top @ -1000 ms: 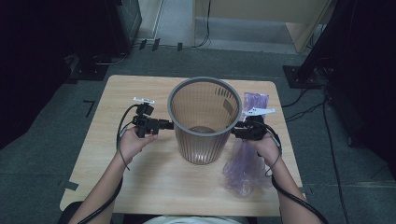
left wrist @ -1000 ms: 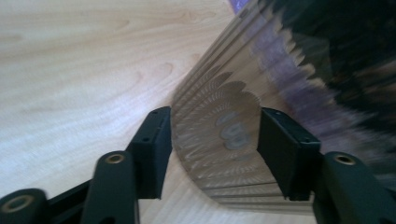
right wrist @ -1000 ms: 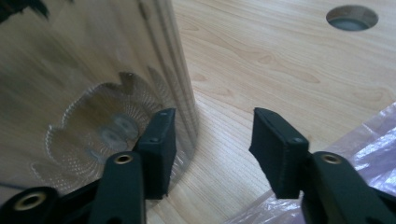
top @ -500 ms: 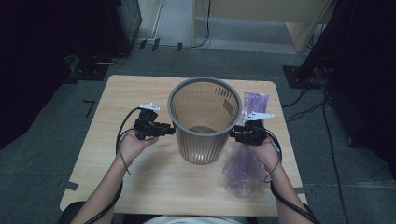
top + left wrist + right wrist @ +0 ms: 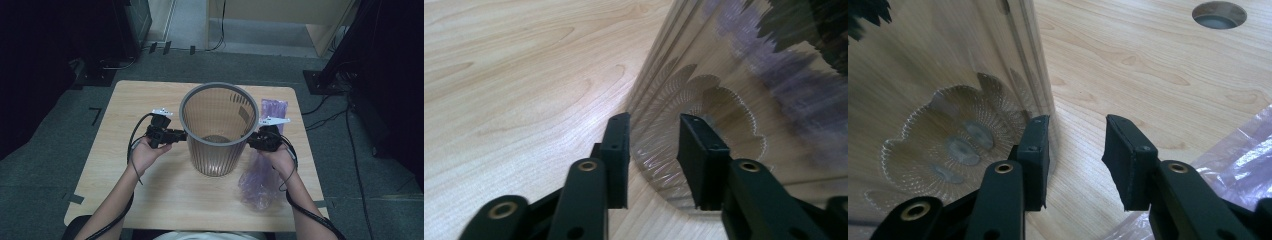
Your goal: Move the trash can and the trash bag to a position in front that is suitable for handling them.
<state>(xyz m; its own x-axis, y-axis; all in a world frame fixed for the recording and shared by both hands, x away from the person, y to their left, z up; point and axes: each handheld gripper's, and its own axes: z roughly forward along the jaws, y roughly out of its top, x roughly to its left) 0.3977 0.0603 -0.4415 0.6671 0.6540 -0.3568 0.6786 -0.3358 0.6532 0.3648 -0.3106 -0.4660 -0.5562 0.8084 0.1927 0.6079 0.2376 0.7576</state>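
The translucent waste basket (image 5: 218, 131) stands upright near the middle of the bench (image 5: 115, 170). The left gripper (image 5: 176, 135) is at its left wall with jaws parted, the wall's edge between them in the left gripper view. The right gripper (image 5: 253, 140) is at its right wall, jaws likewise apart, holding nothing. A purple plastic bag (image 5: 256, 184) lies just right of the basket

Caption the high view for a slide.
Two handheld grippers, left gripper and right gripper, flank a mesh wastebasket on a wooden table, purple bags beside it.
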